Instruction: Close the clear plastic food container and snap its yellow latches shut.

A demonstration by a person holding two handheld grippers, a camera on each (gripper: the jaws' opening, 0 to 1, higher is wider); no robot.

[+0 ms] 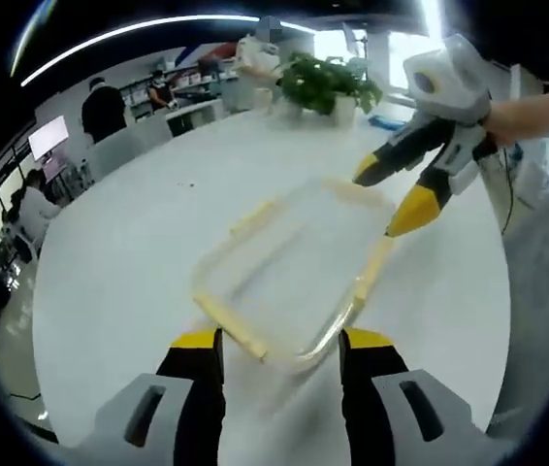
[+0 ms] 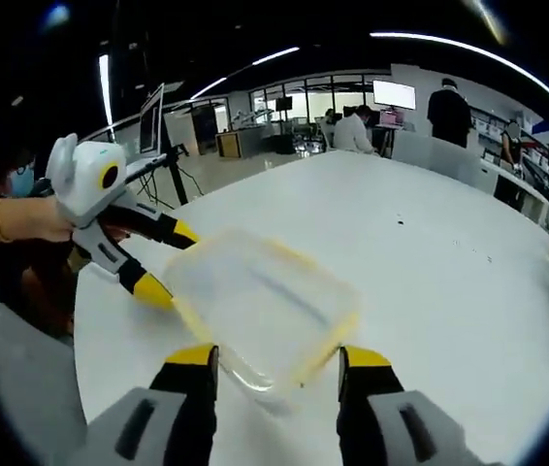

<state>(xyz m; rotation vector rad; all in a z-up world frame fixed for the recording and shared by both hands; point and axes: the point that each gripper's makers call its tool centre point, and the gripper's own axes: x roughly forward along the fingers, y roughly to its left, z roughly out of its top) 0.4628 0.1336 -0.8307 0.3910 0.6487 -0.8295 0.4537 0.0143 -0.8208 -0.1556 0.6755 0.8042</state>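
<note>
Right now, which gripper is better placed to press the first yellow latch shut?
Probably the right gripper: its open tips are at the far latch of the container. The left gripper, also open, only faces the near latch.

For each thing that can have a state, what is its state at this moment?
Clear container: lid on, resting flat on the white table.
Yellow latches: too blurred to tell whether snapped.
Left gripper: jaws open, at the container's near edge.
Right gripper: jaws open, at the container's opposite edge.
</note>
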